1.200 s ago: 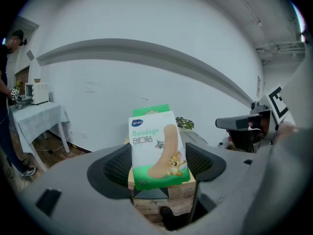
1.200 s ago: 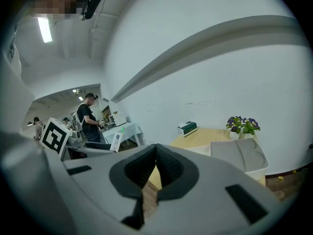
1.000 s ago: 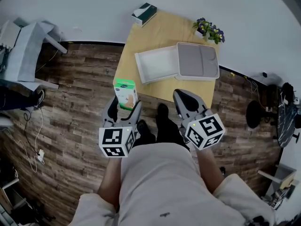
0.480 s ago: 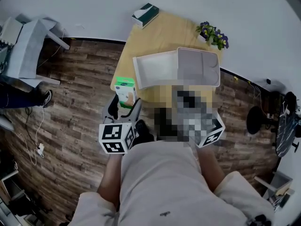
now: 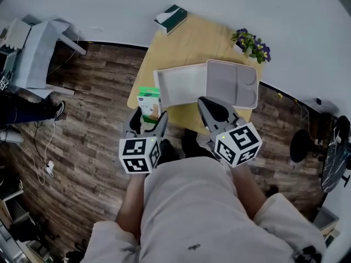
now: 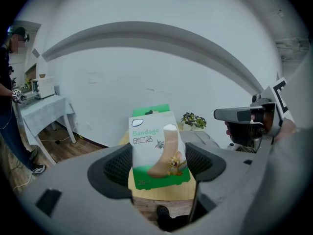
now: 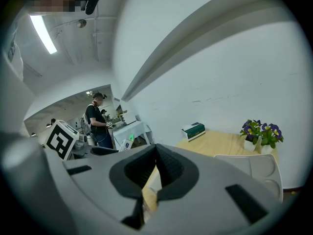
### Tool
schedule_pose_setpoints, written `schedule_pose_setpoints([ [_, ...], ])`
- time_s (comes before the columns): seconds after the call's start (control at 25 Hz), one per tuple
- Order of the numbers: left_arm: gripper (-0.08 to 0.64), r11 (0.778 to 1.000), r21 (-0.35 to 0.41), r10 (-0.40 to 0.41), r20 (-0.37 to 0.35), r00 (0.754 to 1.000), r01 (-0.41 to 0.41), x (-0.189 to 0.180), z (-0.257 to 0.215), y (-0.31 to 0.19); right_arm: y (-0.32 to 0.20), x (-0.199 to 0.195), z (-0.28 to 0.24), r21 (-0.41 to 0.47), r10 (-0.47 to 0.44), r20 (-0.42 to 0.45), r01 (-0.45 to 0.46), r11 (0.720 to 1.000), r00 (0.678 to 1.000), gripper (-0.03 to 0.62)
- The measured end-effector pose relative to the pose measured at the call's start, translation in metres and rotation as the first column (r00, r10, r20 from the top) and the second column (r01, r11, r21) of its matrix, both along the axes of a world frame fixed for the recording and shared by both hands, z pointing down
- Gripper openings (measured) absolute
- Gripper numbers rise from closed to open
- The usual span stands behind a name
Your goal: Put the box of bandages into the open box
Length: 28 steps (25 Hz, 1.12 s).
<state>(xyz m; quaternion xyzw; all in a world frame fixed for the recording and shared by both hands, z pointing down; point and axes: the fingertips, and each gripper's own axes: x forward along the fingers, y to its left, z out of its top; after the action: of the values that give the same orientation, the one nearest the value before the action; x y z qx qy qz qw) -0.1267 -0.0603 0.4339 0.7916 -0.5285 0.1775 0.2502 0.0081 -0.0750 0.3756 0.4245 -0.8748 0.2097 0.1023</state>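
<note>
Bandage box [image 6: 157, 148] upright in left tongs [image 6: 159, 164]

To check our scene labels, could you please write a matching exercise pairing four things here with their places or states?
1 bandage box
2 open box
3 flowers
4 right gripper

A shut, holding nothing
B far right corner of the table
C held in the left gripper
D near half of the table

Pairs: 1-C, 2-D, 3-B, 4-A
</note>
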Motion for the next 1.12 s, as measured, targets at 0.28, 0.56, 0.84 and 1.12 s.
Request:
schedule_pose_setpoints([
  [0.28, 0.345, 0.998, -0.037, -0.047, 0.028, 0.998, 0.048, 0.014, 0.011, -0.009, -0.013, 0.005, 0.008, -0.007, -0.066, 0.021, 0.066, 0.998, 0.998, 0.005],
  [0.56, 0.347, 0.993, -0.081, -0.083, 0.030, 0.996, 0.086, 0.034, 0.025, -0.011, -0.018, 0.009, 0.017, -0.029, -0.132, 0.024, 0.133, 0.991, 0.991, 0.005],
  [0.84, 0.346, 0.990, -0.113, -0.081, 0.024, 0.996, 0.083, 0.049, 0.037, -0.012, -0.020, 0.011, 0.026, -0.048, -0.147, 0.028, 0.148, 0.988, 0.989, 0.005],
  [1.12, 0.347, 0.985, -0.160, -0.052, 0.042, 0.998, 0.058, 0.053, 0.061, -0.010, -0.021, 0.015, 0.036, -0.057, -0.121, 0.028, 0.123, 0.991, 0.992, 0.005],
])
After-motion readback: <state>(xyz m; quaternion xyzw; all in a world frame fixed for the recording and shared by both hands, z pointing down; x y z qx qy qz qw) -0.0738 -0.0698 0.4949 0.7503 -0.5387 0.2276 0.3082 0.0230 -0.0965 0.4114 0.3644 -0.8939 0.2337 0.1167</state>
